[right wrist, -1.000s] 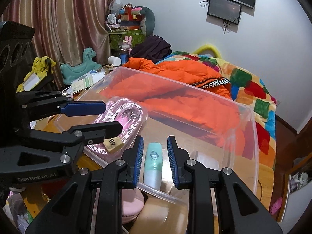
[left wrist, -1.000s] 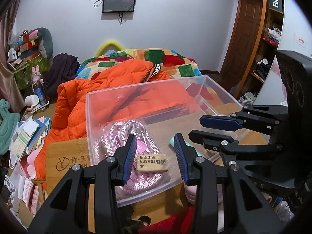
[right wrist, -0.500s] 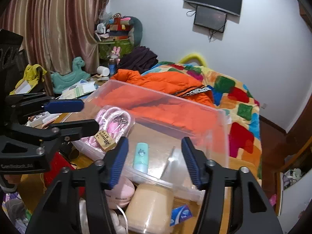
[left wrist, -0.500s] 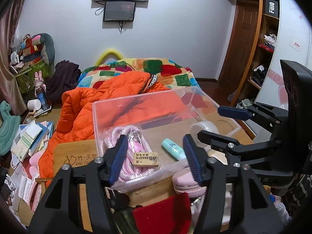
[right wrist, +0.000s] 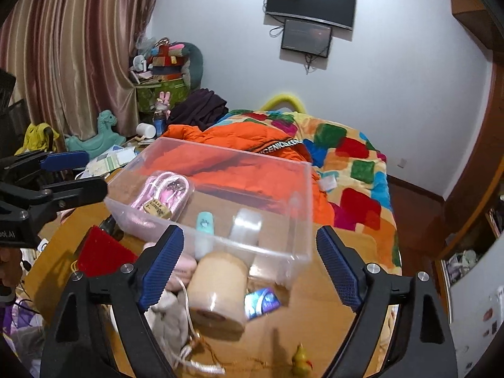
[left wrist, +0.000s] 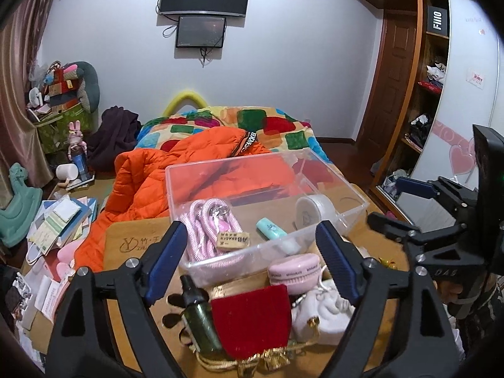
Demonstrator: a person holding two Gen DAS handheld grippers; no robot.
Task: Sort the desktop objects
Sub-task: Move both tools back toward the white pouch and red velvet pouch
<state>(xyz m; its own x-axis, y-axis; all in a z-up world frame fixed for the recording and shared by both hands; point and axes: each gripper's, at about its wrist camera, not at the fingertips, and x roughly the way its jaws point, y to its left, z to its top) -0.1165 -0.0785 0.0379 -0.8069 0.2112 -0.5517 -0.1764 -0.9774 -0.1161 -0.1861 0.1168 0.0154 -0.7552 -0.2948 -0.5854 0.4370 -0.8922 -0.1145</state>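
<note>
Clear plastic bin is sitting on the wooden desk, holding a pink rope, eraser, mint tube and tape roll. Left gripper is hanging spread wide, empty, above the red pouch and green bottle. Right gripper is gaping too, empty, over the tan roll just beside the bin.
</note>
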